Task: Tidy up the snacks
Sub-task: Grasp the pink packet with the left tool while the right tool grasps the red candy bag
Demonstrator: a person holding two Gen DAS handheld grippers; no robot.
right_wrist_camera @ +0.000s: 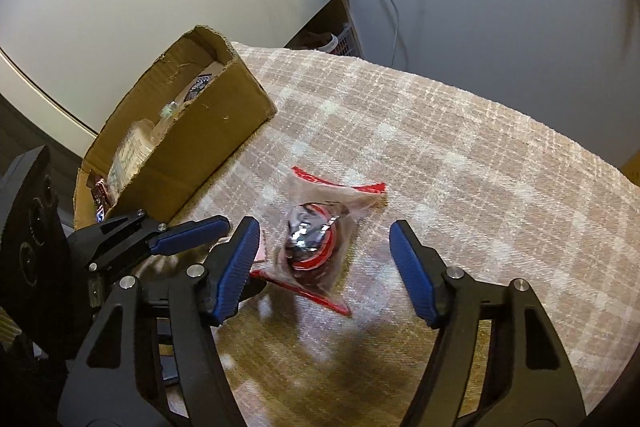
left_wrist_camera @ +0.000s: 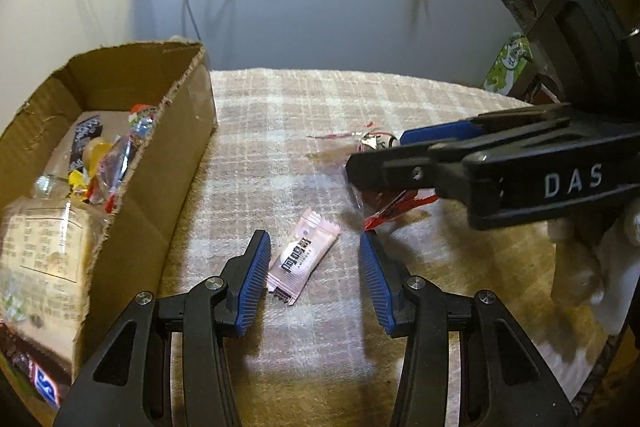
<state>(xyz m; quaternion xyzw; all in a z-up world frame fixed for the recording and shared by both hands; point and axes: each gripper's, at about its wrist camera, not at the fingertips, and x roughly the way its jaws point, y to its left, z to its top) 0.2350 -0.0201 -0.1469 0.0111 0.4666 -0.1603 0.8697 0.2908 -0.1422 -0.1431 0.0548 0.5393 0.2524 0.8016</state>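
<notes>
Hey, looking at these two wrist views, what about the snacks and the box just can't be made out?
- Cardboard box, left wrist view: near end cut off by the frame edge; lower snacks buried under others.
- Clear red-edged packet, right wrist view: contents blurred behind glare.
- Pink sachet, right wrist view: almost wholly hidden behind the right gripper.

We hold the left hand-held gripper [left_wrist_camera: 314, 281] tilted steeply downward, its blue-padded jaws parted and touching nothing. The right hand-held gripper [right_wrist_camera: 324, 269] also points steeply down, jaws standing wider apart, pads pressing on nothing. In the left wrist view the right one reaches in from the right side, our hand [left_wrist_camera: 592, 259] wrapped in white behind it.
</notes>
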